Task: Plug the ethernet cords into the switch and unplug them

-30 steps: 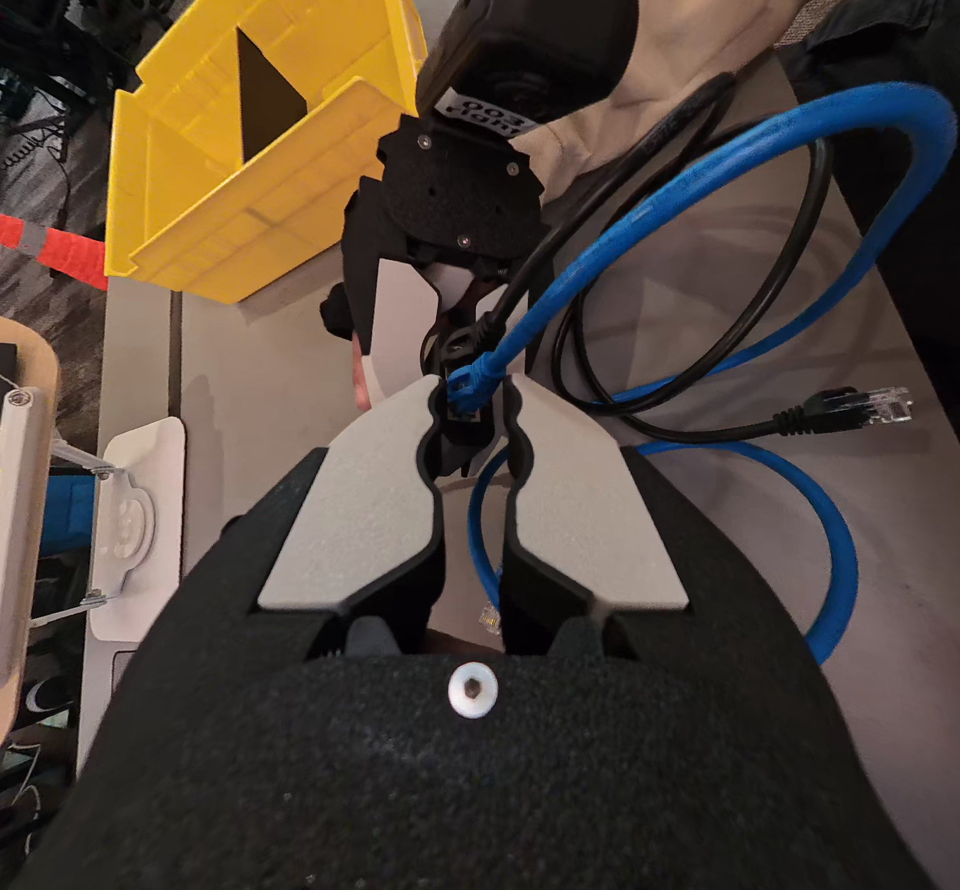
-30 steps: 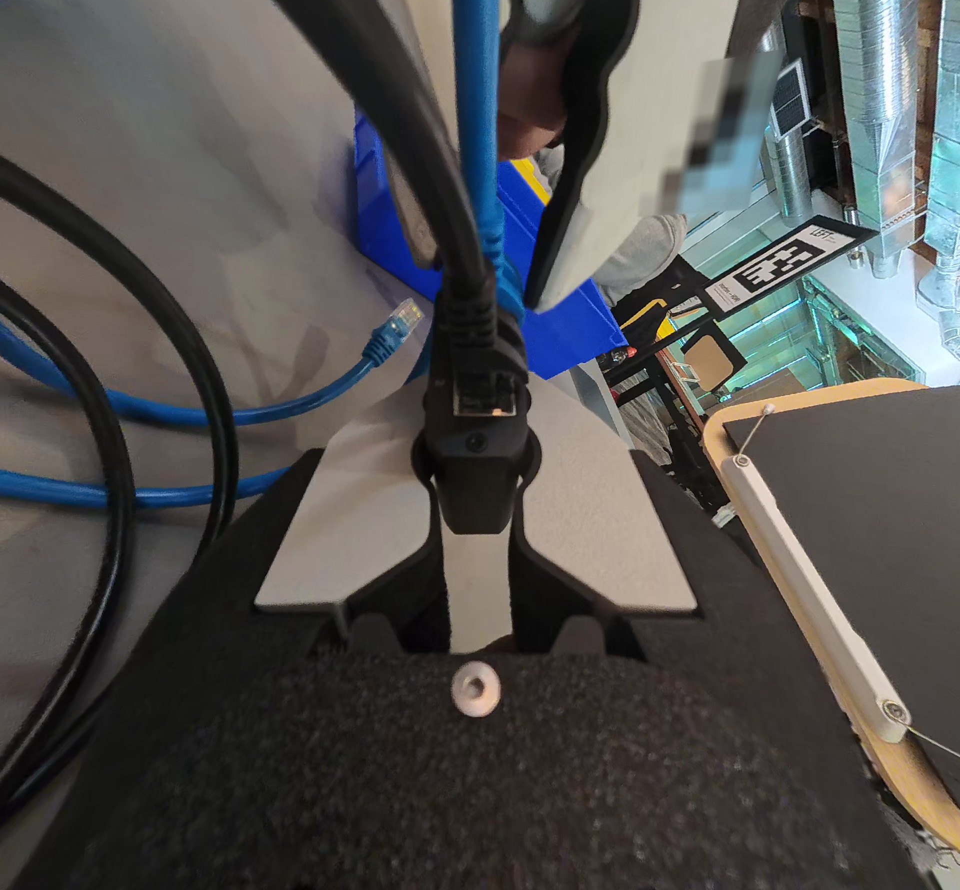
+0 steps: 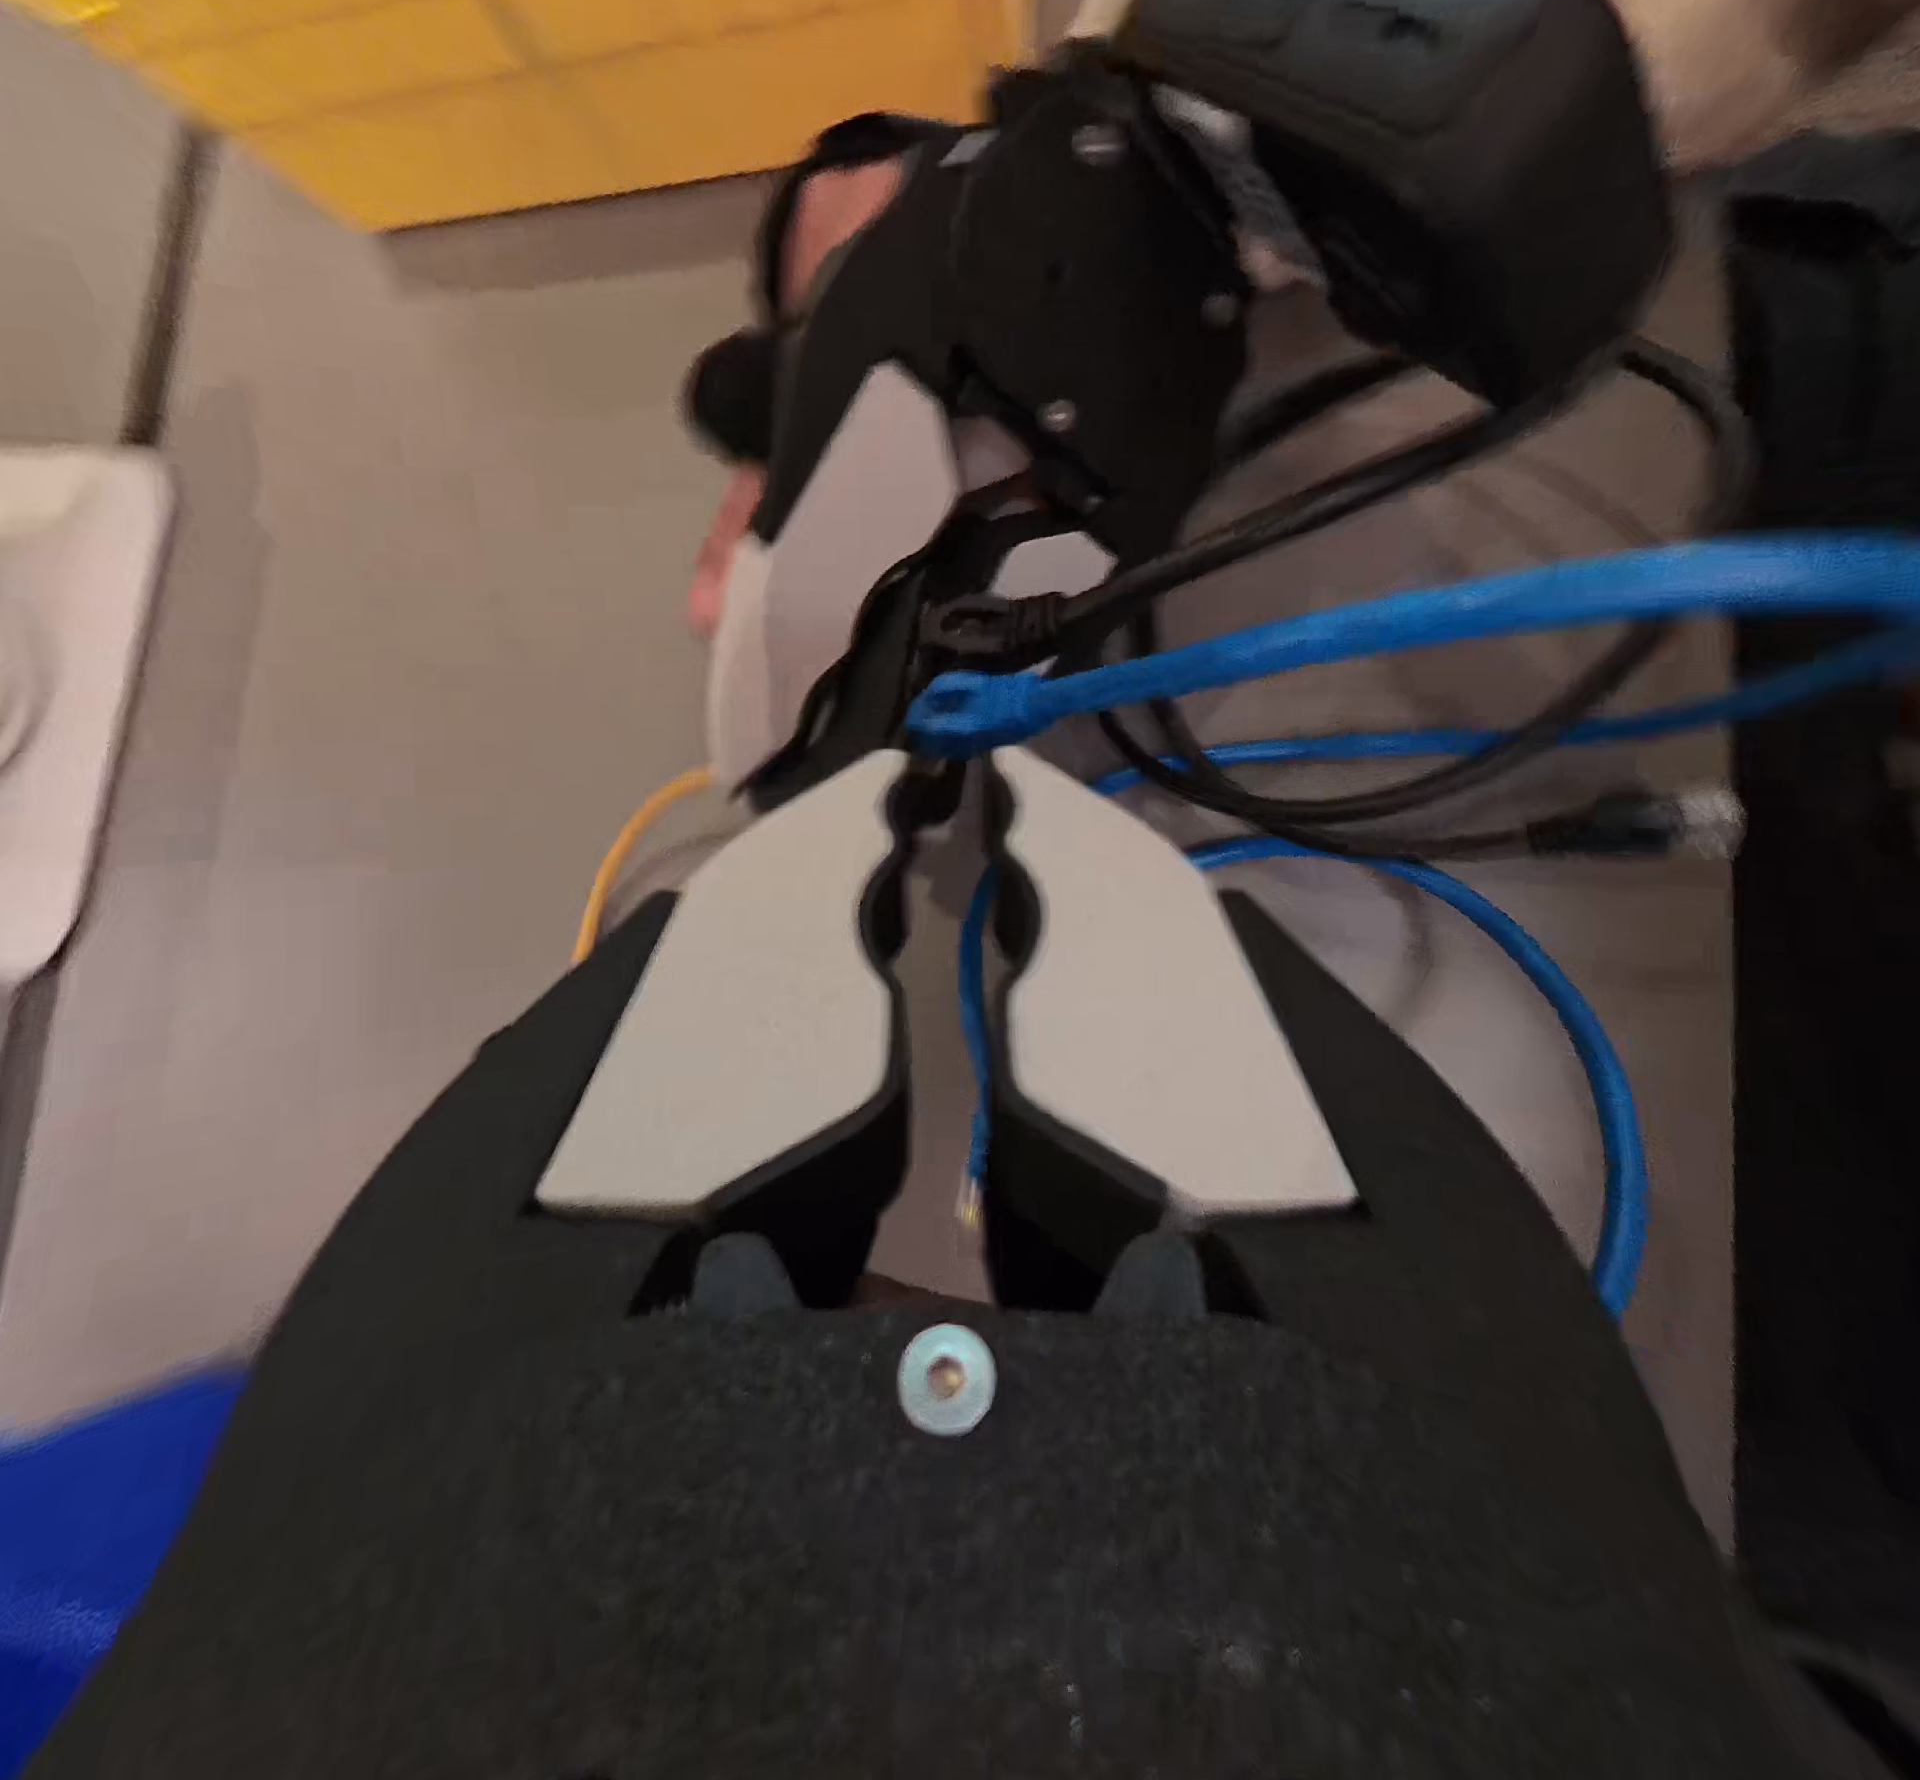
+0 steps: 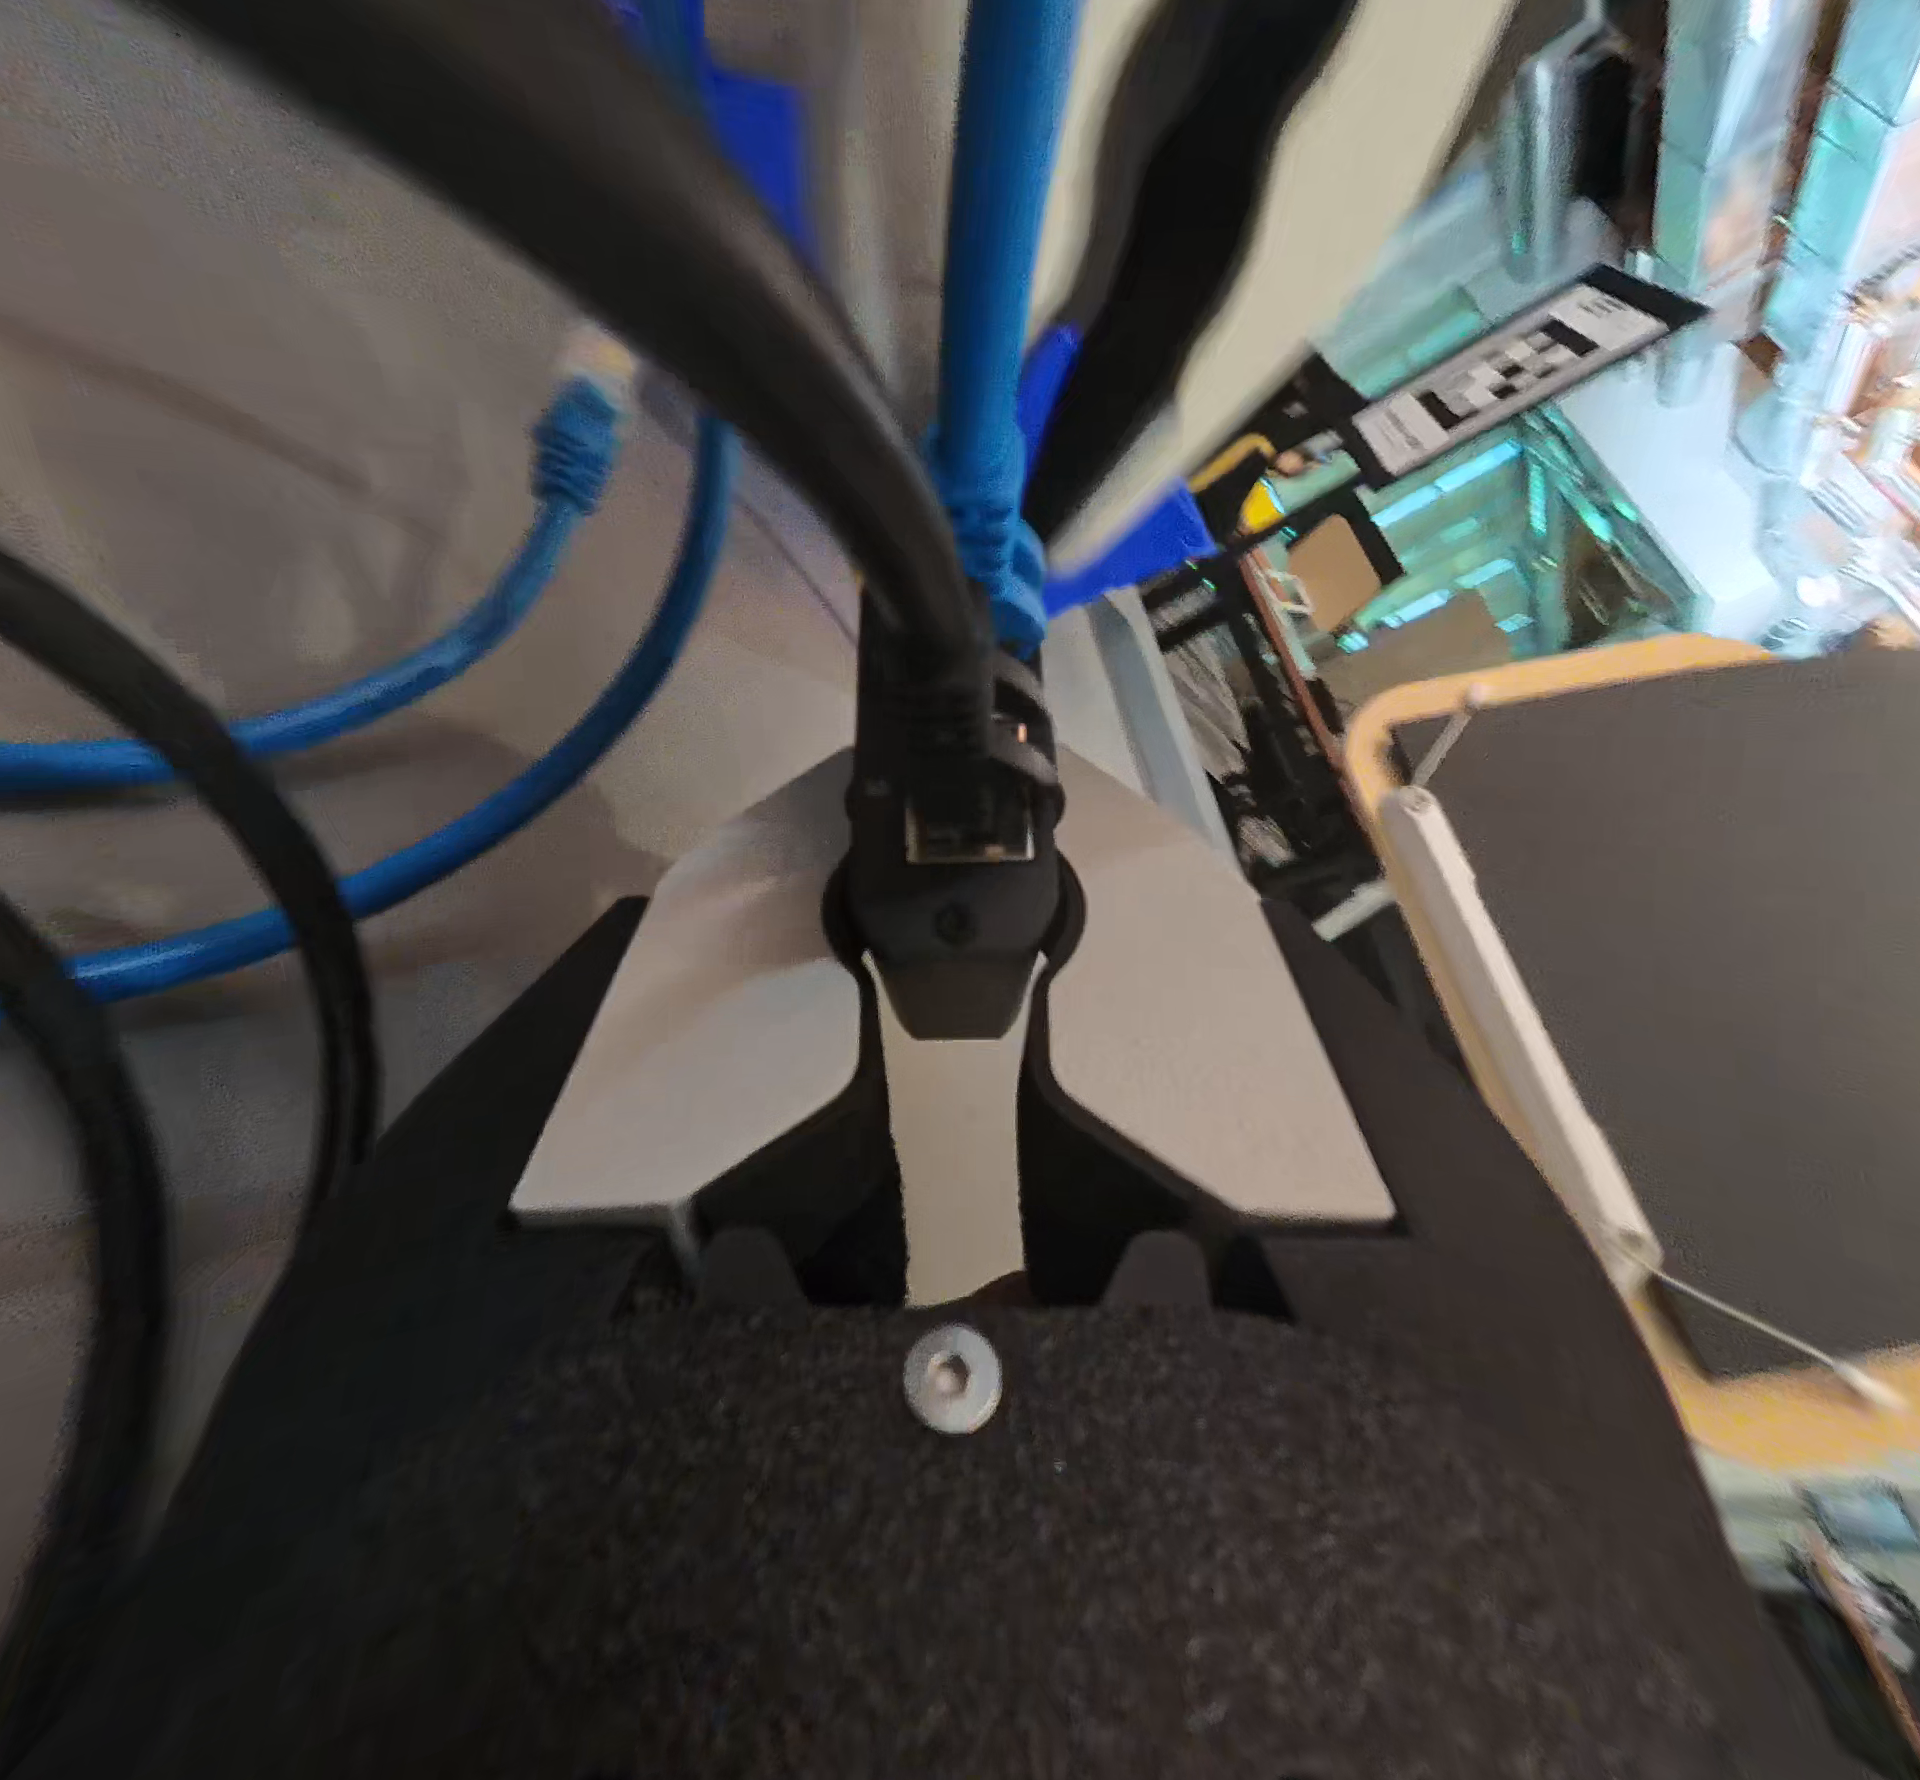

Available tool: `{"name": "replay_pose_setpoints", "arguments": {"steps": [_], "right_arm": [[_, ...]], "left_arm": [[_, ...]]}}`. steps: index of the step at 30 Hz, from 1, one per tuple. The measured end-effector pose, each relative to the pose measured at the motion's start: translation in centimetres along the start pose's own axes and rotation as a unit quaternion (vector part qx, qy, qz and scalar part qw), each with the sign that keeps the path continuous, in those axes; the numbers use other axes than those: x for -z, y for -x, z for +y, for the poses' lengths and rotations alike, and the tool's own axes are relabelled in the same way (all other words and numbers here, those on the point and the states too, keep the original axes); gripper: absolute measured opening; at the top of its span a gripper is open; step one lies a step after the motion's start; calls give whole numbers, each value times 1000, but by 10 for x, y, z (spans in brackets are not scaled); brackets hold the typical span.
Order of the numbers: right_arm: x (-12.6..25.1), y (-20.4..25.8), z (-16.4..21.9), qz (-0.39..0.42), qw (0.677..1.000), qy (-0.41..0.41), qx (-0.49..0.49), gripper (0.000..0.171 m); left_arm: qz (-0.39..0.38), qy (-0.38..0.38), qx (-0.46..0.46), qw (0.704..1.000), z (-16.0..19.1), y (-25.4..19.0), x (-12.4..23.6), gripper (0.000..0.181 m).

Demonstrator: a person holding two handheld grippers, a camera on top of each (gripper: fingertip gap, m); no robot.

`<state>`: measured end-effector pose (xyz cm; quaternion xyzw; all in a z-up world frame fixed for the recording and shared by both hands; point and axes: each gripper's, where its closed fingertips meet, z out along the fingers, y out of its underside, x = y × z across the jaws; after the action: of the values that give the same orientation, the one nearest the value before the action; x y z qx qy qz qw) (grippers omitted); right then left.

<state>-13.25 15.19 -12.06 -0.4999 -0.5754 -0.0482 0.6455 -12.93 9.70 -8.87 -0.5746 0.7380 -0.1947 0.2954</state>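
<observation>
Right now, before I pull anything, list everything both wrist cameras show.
yellow bin: one, yellow, far side of the table
blue bin: one, blue, lower left corner of the left view
board: one, black with wooden rim, right of the switch
yellow wire: one, thin, beyond the left tongs
switch: one, black, small
black cord: at least one, plugged into the switch
blue cord: at least one, plug at the switch; another blue plug loose
left tongs: at the blue plug, grip unclear
right tongs: shut on the switch
</observation>
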Motion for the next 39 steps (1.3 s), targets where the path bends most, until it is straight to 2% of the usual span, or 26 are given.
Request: {"name": "replay_pose_setpoints", "arguments": {"steps": [1,3,5,7,13,18,23,29,32,35,39], "right_arm": [[0,-6,4,19,1000,17,16,25],[0,-11,12,43,995,61,62,25],[-2,-13,17,54,989,101,95,26],[-5,-11,18,53,986,118,104,26],[-2,-12,15,58,983,122,122,26],[-3,-13,17,68,976,148,143,26],[-2,-15,15,79,970,164,159,25],[-3,-2,12,51,978,129,155,26],[-4,2,12,35,987,102,118,26],[-2,0,8,32,991,78,100,26],[-4,-2,11,44,985,105,129,26]], "left_arm": [[-39,1,36,999,1,10,8,6],[-80,-29,129,988,-4,20,27,20],[-71,-86,225,968,-18,16,36,22],[-69,-82,270,957,-17,12,30,28],[-71,4,293,953,16,-1,4,31],[-92,24,310,946,20,-1,4,29],[-85,13,354,931,21,-4,1,27],[-112,91,300,943,37,-9,-6,11],[-110,80,307,942,34,-9,-5,10],[-88,35,331,939,28,-8,-1,9],[-85,11,344,935,30,-8,0,10]]}}
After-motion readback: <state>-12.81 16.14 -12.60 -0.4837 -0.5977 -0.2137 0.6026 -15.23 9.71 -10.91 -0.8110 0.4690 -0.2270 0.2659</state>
